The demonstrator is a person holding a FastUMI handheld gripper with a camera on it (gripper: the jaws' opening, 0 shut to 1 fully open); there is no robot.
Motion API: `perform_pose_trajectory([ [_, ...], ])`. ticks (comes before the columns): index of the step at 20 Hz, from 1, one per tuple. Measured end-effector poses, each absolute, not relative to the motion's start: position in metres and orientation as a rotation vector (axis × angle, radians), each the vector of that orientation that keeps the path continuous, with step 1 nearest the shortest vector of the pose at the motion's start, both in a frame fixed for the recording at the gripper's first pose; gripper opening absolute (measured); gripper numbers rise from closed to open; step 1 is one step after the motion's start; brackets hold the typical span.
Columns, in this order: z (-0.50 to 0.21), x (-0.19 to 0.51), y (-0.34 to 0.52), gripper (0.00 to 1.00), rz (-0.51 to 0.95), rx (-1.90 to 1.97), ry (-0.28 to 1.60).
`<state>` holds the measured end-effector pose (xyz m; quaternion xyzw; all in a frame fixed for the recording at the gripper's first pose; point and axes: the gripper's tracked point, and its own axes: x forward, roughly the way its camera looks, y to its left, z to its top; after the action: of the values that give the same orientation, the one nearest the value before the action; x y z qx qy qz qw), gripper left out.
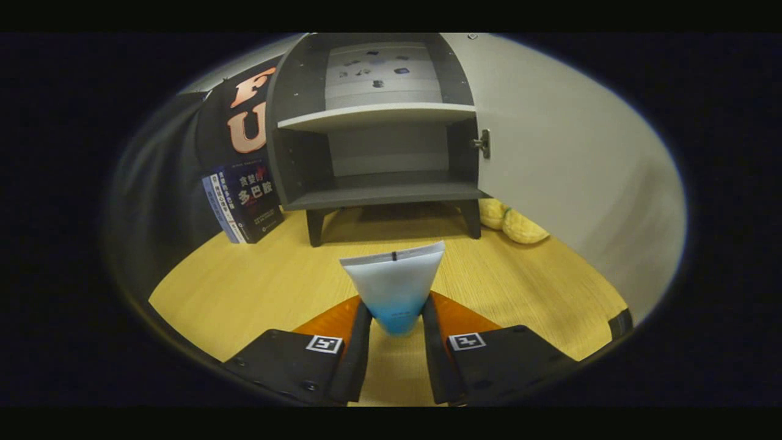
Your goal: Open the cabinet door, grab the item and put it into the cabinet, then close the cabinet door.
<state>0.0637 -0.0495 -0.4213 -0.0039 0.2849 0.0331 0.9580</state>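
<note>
My gripper [396, 321] is shut on a white-and-blue squeeze tube [394, 284], which stands upright between the fingers with its flat crimped end up. Beyond the tube stands a small grey cabinet [372, 195] on short legs, on the wooden table [244, 287]. Its door [562, 165] is swung wide open to the right, with a hinge showing at its inner edge. Inside, the shelf [379, 115] and the bottom compartment [385, 186] are bare.
A dark blue book [244, 201] leans upright to the left of the cabinet. A yellow plush toy [513, 223] lies on the table behind the open door, by the cabinet's right leg.
</note>
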Motion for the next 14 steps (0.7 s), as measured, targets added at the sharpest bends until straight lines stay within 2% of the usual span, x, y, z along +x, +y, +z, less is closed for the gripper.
perform_pose_trajectory([
  [4,-0.318,0.097,-0.03,0.49,0.076,-0.05,0.464],
  [10,-0.151,0.164,0.014,0.49,0.179,0.027,0.304],
  [14,-0.088,0.226,0.018,0.49,0.171,-0.025,0.25],
])
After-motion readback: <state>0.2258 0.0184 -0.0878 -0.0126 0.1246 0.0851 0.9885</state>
